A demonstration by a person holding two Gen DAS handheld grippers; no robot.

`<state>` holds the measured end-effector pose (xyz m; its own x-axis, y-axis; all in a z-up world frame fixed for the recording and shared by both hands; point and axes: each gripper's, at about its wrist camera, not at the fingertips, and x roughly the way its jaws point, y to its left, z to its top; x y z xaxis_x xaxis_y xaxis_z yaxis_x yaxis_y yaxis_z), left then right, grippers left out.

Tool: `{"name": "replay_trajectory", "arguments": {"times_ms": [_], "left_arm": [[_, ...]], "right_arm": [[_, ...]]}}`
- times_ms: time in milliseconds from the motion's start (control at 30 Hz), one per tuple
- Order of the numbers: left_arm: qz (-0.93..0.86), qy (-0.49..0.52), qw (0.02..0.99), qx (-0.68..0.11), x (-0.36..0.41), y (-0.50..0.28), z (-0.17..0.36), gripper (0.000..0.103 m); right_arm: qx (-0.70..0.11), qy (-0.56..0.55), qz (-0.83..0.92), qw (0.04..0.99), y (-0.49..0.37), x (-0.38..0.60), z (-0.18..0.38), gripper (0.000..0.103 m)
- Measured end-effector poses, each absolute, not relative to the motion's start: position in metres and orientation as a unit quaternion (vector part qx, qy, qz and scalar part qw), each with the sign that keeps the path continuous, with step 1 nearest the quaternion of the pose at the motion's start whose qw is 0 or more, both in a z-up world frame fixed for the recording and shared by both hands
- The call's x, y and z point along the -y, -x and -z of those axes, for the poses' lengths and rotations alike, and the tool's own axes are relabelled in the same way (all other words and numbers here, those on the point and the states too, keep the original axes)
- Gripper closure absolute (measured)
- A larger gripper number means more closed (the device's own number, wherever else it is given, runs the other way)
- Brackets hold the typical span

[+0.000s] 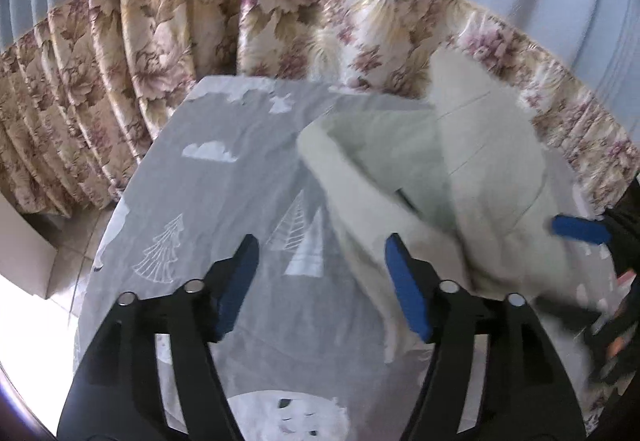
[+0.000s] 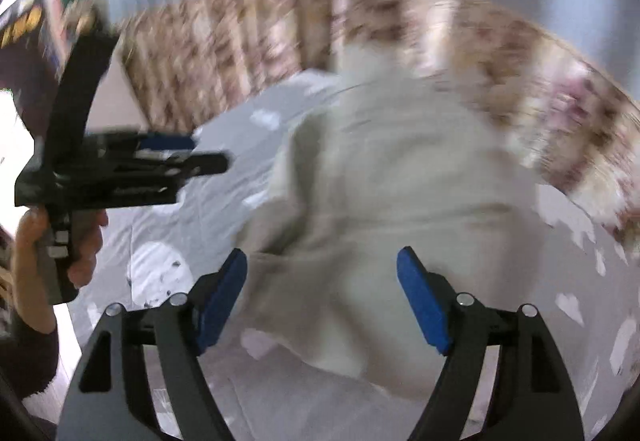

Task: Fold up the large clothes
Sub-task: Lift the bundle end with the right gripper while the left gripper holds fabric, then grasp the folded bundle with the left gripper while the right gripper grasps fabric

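Note:
A pale cream garment (image 1: 460, 181) lies crumpled in a loose heap on the grey bed sheet (image 1: 224, 181), to the right of centre. My left gripper (image 1: 322, 245) stands open above the sheet, its right pad beside the garment's left edge and nothing between the fingers. A blue pad (image 1: 580, 229) of the right gripper shows at the far right. In the blurred right wrist view, my right gripper (image 2: 323, 257) is open above the near part of the garment (image 2: 380, 181); the pads do not press the cloth. The left gripper (image 2: 200, 153) appears side-on at the left, held by a hand (image 2: 84, 241).
The sheet is printed with white trees and clouds. A floral curtain (image 1: 160, 61) with a blue upper part hangs close behind the bed's far edge. A cardboard box (image 1: 24, 249) stands on the tiled floor to the left of the bed.

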<state>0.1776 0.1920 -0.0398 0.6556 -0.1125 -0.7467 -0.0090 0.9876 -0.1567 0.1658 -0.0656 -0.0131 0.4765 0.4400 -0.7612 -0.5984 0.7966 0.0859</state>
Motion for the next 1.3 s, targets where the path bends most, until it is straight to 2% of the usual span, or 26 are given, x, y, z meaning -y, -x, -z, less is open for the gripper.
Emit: {"name": "replay_trajectory", "arguments": {"times_ms": [100,267,333,400,433,467,500,533,567,633,733,900,1033,1167,1233,1300], "left_arm": [[0.046,0.077,0.905,-0.416,-0.178,-0.182,0.037,0.032],[0.088,0.075,0.897,-0.427,-0.135,-0.202,0.046,0.032],[0.109,0.071,0.890,-0.437,-0.116,-0.217,0.054,0.032],[0.117,0.075,0.883,-0.448,-0.104,-0.230,0.063,0.032],[0.120,0.073,0.882,-0.450,-0.098,-0.236,0.067,0.036],[0.135,0.077,0.878,-0.452,-0.094,-0.243,0.071,0.059],[0.157,0.090,0.870,-0.458,-0.092,-0.246,0.075,0.078],[0.169,0.097,0.864,-0.465,-0.092,-0.249,0.078,0.094],[0.163,0.087,0.864,-0.468,-0.091,-0.250,0.078,0.096],[0.127,0.014,0.880,-0.458,-0.085,-0.243,0.075,0.098],[0.102,-0.027,0.879,-0.465,-0.092,-0.236,0.079,0.099],[0.097,0.020,0.877,-0.470,-0.132,-0.233,0.080,0.099],[0.095,0.014,0.876,-0.473,-0.143,-0.227,0.087,0.098],[0.086,0.011,0.873,-0.480,-0.150,-0.221,0.098,0.098],[0.082,-0.002,0.873,-0.482,-0.152,-0.216,0.101,0.098],[0.079,-0.006,0.869,-0.488,-0.153,-0.220,0.106,0.098]], "right_arm": [[-0.410,0.013,-0.284,0.867,-0.177,0.130,0.003,0.025],[-0.415,-0.058,-0.226,0.879,-0.214,0.193,0.040,0.026],[-0.414,-0.081,-0.236,0.875,-0.217,0.201,0.054,0.033],[-0.413,-0.088,-0.243,0.873,-0.220,0.199,0.067,0.053],[-0.410,-0.087,-0.243,0.875,-0.221,0.197,0.070,0.058],[-0.406,-0.091,-0.250,0.874,-0.222,0.195,0.073,0.068],[-0.404,-0.093,-0.258,0.872,-0.222,0.191,0.074,0.081],[-0.402,-0.091,-0.265,0.871,-0.225,0.181,0.075,0.087],[-0.397,-0.078,-0.273,0.873,-0.224,0.172,0.074,0.092],[-0.382,-0.044,-0.274,0.881,-0.221,0.155,0.072,0.093],[-0.374,-0.009,-0.286,0.882,-0.225,0.130,0.069,0.096],[-0.361,0.024,-0.292,0.886,-0.224,0.103,0.058,0.092],[-0.359,0.056,-0.297,0.883,-0.214,0.094,0.059,0.092],[-0.353,0.051,-0.287,0.889,-0.207,0.103,0.065,0.075],[-0.362,0.030,-0.295,0.884,-0.211,0.110,0.071,0.074],[-0.364,0.033,-0.293,0.884,-0.214,0.110,0.077,0.067]]}}
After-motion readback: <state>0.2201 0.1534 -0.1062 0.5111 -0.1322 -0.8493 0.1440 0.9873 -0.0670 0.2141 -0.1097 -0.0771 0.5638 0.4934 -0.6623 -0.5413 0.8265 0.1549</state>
